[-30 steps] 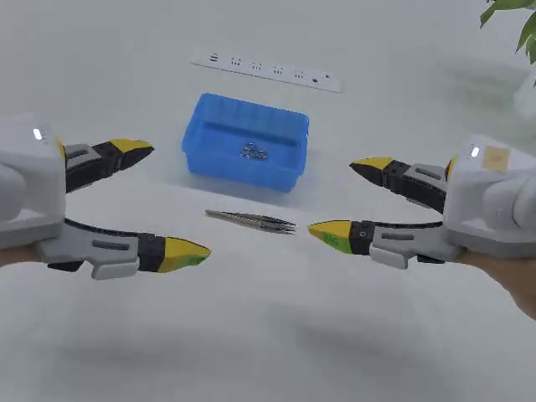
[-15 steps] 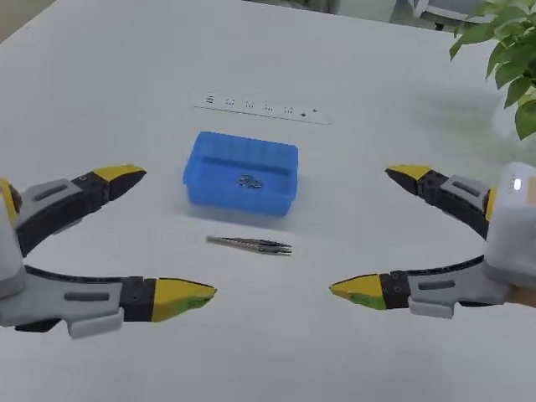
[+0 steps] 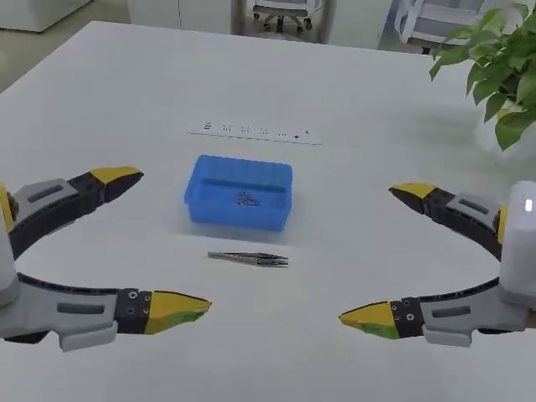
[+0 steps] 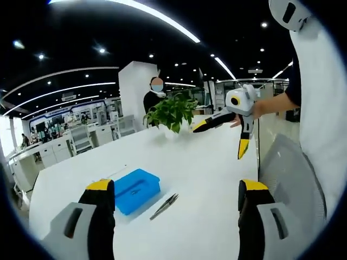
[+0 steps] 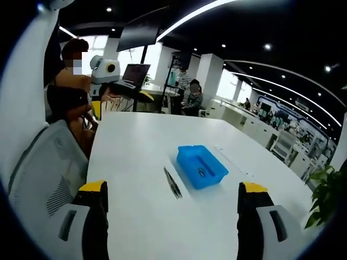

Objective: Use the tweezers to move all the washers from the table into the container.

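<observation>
- Your left gripper [image 3: 167, 240] hovers above the near left part of the desk [image 3: 268, 352] with its jaws spread wide apart and nothing between them.
- Your right gripper [image 3: 373, 255] mirrors it on the near right side, jaws also wide apart and holding nothing.
- The tweezers [image 3: 249, 258] lie flat on the desk between your two grippers, just in front of the container and apart from it. Neither gripper touches them.
- The blue container [image 3: 239, 216] sits upright near the middle of the desk, beyond the tweezers. A white power strip [image 3: 255, 132] lies further back, and a potted plant [image 3: 494, 75] stands at the far right.
- A small cluster of washers [image 3: 245, 199] rests on the container's floor, about in its middle.
- The desk around the container and the tweezers looks bare. Washers are small, though, so a stray one could be too faint to tell in these views.
- Judged from this, the moving looks done or very nearly so: the washers you can see are in the container and the tool is set down.
- What may be left for you is a check of the desk for any stray. If you find one, you would need to pick the tweezers up, and a thin tool lying flat is likely to call for a careful pinch.
</observation>
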Demonstrator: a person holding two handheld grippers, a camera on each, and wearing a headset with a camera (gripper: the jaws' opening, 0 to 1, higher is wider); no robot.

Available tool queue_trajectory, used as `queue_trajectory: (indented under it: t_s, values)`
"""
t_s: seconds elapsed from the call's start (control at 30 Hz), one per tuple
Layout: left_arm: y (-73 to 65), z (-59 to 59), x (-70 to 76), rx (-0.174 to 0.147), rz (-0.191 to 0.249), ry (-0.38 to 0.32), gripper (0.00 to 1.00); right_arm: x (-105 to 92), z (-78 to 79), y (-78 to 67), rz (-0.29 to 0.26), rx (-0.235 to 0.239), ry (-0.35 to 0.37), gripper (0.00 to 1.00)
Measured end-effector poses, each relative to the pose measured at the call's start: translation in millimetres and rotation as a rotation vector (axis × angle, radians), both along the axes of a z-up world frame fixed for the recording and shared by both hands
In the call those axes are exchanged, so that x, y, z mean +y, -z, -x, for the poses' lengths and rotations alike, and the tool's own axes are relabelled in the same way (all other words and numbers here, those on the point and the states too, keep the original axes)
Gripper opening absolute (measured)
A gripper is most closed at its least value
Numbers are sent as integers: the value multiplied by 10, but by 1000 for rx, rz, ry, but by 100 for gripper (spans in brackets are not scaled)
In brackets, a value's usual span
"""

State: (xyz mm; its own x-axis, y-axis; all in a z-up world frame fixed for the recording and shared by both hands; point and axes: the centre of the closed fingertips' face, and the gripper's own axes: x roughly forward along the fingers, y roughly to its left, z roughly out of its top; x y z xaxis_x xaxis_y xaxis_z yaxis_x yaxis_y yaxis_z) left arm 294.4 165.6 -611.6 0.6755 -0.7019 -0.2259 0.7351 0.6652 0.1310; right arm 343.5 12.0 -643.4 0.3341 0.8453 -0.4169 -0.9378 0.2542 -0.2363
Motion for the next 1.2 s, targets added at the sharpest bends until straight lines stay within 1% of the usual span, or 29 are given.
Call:
queue_trajectory:
  t_s: [0.07, 0.13, 0.17, 0.23, 0.3, 0.43, 0.47, 0.5, 0.6, 0.67, 0.73, 0.8, 0.93, 1.03, 1.07, 1.13, 1.2]
  values:
    - [13, 22, -14, 7, 4, 4, 100, -36, 7, -42, -4, -8, 8, 100]
    - [62, 45, -27, 25, -12, 7, 100, -63, 1, -87, -19, -10, 22, 100]
    - [78, 55, -39, 28, -21, 7, 100, -84, -3, -110, -26, -10, 31, 100]
    - [83, 66, -51, 32, -28, 8, 100, -119, -4, -135, -28, -15, 42, 100]
    - [71, 67, -55, 26, -31, 7, 100, -142, 2, -143, -24, -17, 46, 100]
    - [-3, 48, -76, 16, -9, 0, 100, -177, 33, -178, -23, -22, 51, 100]
    - [-79, 40, -108, 6, 30, -2, 100, -184, 39, -188, -25, -21, 52, 100]
    - [-126, 43, -132, -3, 49, 4, 100, -187, 43, -195, -27, -22, 53, 100]
    - [-190, 29, -149, -20, 40, 4, 100, -198, 49, -202, -29, -17, 56, 100]
    - [-212, 18, -145, -21, 34, 4, 100, -209, 51, -195, -23, -15, 58, 100]
    - [-238, 16, -135, -19, 38, 4, 100, -217, 56, -194, -22, -13, 60, 100]
    - [-275, 29, -128, -26, 49, 4, 100, -221, 70, -196, -21, -12, 59, 100]
    - [-251, 42, -92, -23, 28, -2, 100, -223, 102, -187, -13, -9, 55, 100]
    - [-229, 76, -64, -19, 24, -3, 100, -210, 113, -204, -15, -10, 56, 100]
    - [-209, 93, -53, -18, 16, -1, 100, -208, 113, -208, -16, -10, 56, 100]
    - [-173, 109, -25, -15, -8, -3, 100, -184, 106, -266, -40, -8, 65, 100]
    - [-158, 120, -1, -13, -16, -6, 100, -173, 98, -298, -48, -11, 70, 100]
